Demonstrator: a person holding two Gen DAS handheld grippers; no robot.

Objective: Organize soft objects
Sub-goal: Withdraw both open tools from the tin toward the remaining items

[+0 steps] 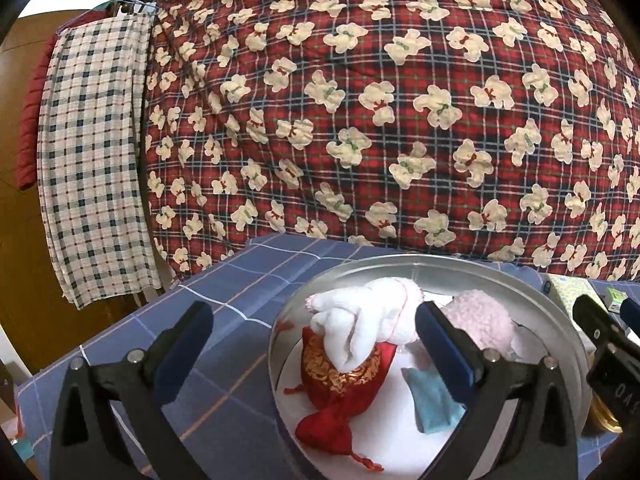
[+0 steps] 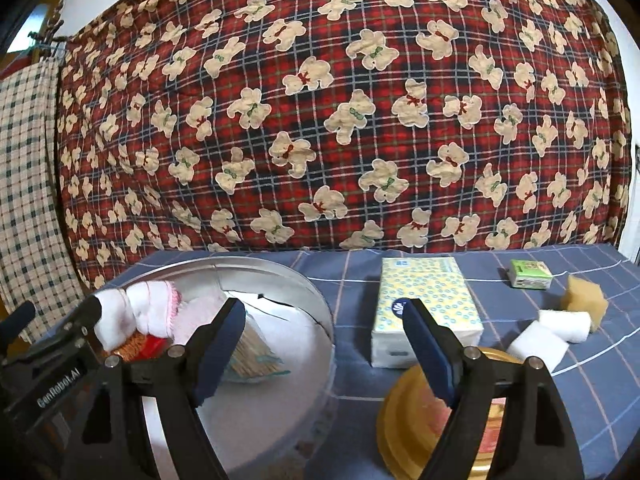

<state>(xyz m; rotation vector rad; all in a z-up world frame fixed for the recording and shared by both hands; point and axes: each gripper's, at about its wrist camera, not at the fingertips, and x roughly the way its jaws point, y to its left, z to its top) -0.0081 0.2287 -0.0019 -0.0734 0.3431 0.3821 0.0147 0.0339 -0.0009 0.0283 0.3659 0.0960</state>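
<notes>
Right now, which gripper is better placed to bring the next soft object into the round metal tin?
The right gripper, probably. It is open and faces the yellow-dotted tissue pack and white foam blocks outside the round metal tin. The left gripper hovers open over the tin.

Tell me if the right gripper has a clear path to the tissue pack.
Probably yes. The right gripper is open and empty, and the tissue pack lies just ahead on the cloth with nothing between them.
</notes>
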